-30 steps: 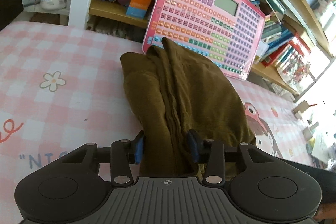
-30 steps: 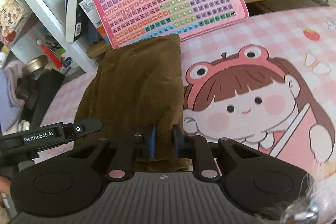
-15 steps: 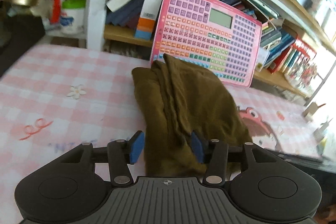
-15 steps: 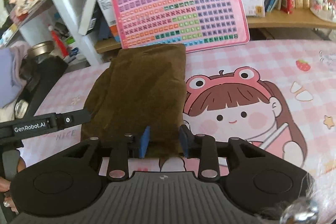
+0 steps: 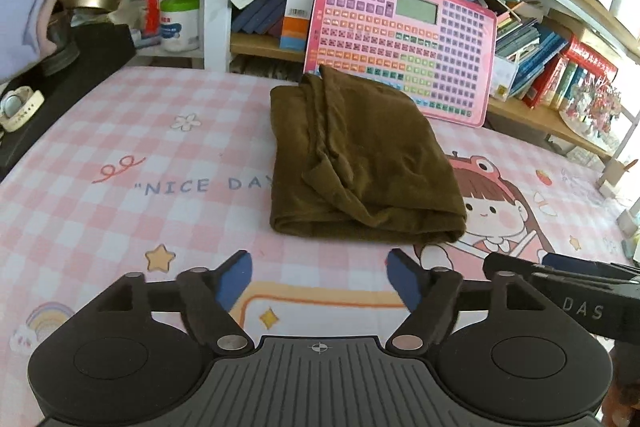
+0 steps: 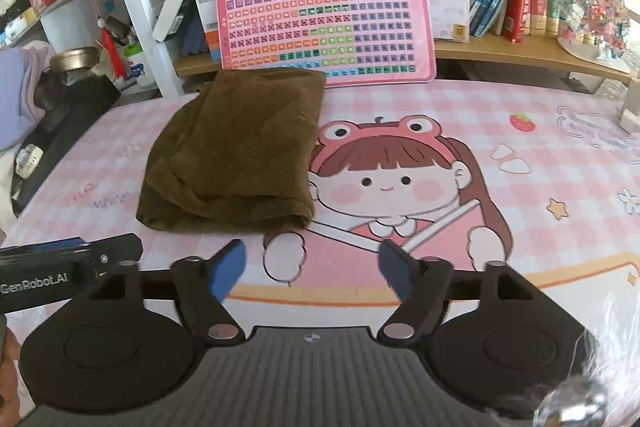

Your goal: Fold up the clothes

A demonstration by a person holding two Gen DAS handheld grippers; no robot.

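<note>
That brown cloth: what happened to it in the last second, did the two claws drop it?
Yes. Both the left gripper and right gripper opened, released the brown cloth and pulled back toward the person. The cloth stayed folded on the pink mat.

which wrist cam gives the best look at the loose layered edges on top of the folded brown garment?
Left wrist. It looks down on the brown garment, showing the bunched, overlapping layers running along its top, and the rolled near edge. The right wrist view shows the same garment more obliquely; its top reads mostly smooth, with only a few layers stepping at the left side.
</note>
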